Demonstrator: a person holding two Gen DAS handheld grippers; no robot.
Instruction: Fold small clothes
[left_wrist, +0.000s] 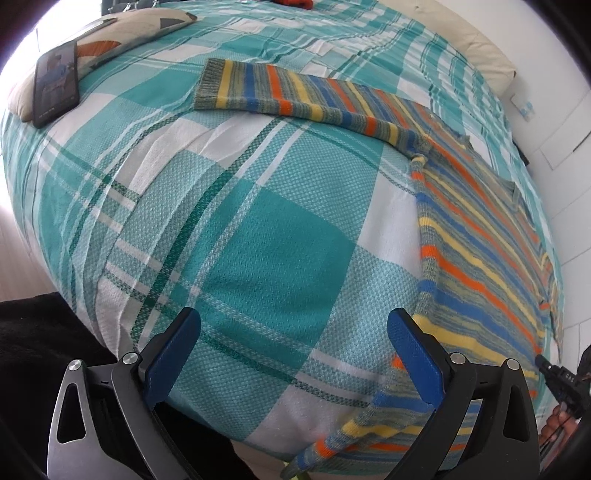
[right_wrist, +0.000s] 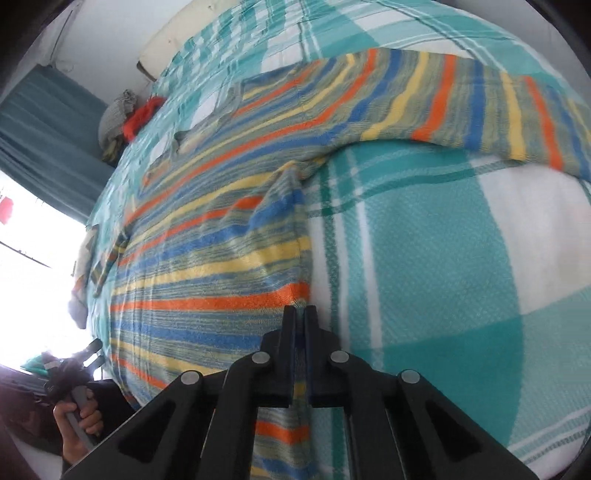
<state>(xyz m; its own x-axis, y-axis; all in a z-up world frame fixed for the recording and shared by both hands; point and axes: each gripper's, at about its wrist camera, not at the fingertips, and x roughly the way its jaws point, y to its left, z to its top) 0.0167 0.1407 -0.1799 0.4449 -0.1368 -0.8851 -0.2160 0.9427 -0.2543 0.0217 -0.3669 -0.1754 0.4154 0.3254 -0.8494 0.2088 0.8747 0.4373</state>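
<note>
- A teal-and-white plaid bedspread covers the bed and fills both views; only the left wrist view shows a phone propped on a pillow at the far side, while only the right wrist view shows a teal curtain and a bright window.
- The striped sweater lies flat on the bedspread, to the right in the left wrist view, its body running from the near edge toward the far side of the bed; one sleeve stretches out sideways to the left, cuff at the far end.
- In the right wrist view the same sweater fills the left half, its side edge running down to the claw, and a sleeve reaches off to the right.
- The left gripper points steeply down over bare bedspread just beside the sweater's hem, jaws spread wide with nothing between them.
- The right gripper points steeply down, jaws closed, pinching the sweater's lower side edge.
- A hand shows low left in the right wrist view, wrapped round the other tool's handle.
</note>
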